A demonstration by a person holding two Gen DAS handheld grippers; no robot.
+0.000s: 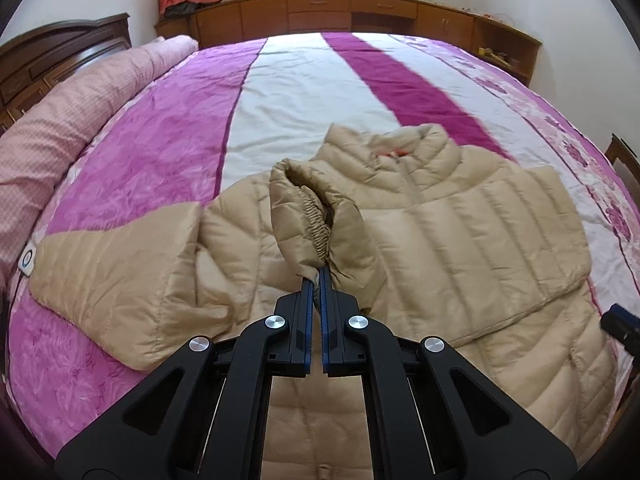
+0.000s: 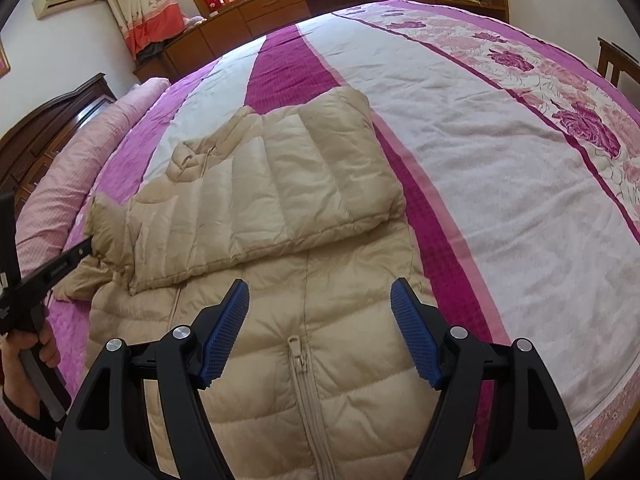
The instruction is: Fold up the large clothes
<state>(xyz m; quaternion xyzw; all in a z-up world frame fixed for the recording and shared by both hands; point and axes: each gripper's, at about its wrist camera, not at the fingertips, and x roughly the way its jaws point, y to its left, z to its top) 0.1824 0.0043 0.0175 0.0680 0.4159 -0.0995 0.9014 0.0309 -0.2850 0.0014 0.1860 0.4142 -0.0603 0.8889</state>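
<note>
A beige puffer jacket point(image 1: 460, 220) lies front up on the striped bedspread point(image 1: 300, 80). My left gripper point(image 1: 319, 276) is shut on the elastic cuff point(image 1: 316, 216) of one sleeve, which is raised and bent over the jacket's body. In the right wrist view the same gripper point(image 2: 86, 246) enters from the left edge, pinching that cuff, with a person's hand point(image 2: 24, 352) on its handle. The other sleeve point(image 2: 280, 184) lies folded flat across the chest. My right gripper point(image 2: 319, 286) hovers open over the jacket's lower front, above the zipper point(image 2: 304, 380), with nothing between its fingers.
A rolled pink quilt point(image 1: 80, 120) lies along the bed's left side against a dark wooden headboard point(image 1: 48, 52). Wooden cabinets point(image 1: 320, 12) run under the window behind the bed. A wooden chair point(image 2: 616, 60) stands at the bed's right.
</note>
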